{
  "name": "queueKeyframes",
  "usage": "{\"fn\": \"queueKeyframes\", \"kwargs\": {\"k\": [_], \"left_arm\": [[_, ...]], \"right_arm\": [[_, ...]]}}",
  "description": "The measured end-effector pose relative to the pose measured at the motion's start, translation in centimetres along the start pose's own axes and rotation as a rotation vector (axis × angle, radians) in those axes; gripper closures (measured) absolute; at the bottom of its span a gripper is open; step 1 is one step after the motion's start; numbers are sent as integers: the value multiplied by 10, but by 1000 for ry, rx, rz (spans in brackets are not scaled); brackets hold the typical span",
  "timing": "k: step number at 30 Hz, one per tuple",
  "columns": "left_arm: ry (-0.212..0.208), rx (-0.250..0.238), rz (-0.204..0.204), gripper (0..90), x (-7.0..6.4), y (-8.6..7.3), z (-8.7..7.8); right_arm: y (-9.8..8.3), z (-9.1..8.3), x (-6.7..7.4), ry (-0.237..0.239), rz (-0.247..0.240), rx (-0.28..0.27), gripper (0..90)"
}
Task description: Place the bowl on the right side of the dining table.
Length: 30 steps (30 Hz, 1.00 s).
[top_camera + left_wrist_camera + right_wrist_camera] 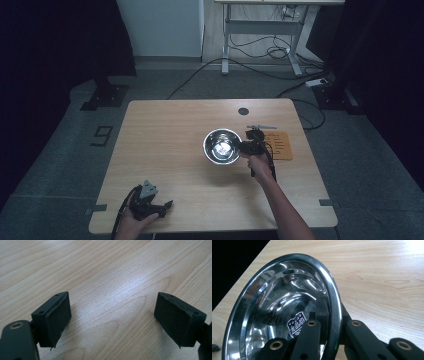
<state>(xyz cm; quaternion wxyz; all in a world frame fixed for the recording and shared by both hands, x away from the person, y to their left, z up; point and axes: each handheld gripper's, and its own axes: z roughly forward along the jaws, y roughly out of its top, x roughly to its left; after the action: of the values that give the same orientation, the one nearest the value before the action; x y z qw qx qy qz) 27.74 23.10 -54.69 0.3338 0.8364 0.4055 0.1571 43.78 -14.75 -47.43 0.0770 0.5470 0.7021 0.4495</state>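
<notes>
On table: steel bowl (221, 146), contents unclear.

Lab: dark curtains (60, 40), floor cables (260, 50), taped table (165, 150).

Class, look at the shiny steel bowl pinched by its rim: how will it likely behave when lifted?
The shiny round steel bowl looks rigid and probably light. Its polished rim may slip between the right gripper's jaws. Held at one edge, it will likely tilt.
</notes>
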Motion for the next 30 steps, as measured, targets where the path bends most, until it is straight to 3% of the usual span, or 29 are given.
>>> {"fn": "queueKeyframes", "kwargs": {"k": [25,30], "left_arm": [[0,0,0,136,0,0,0],[0,0,0,136,0,0,0]], "right_arm": [[5,-13,-30,-53,45,-31,861],[5,-17,-40,-64,73,-36,860]]}}
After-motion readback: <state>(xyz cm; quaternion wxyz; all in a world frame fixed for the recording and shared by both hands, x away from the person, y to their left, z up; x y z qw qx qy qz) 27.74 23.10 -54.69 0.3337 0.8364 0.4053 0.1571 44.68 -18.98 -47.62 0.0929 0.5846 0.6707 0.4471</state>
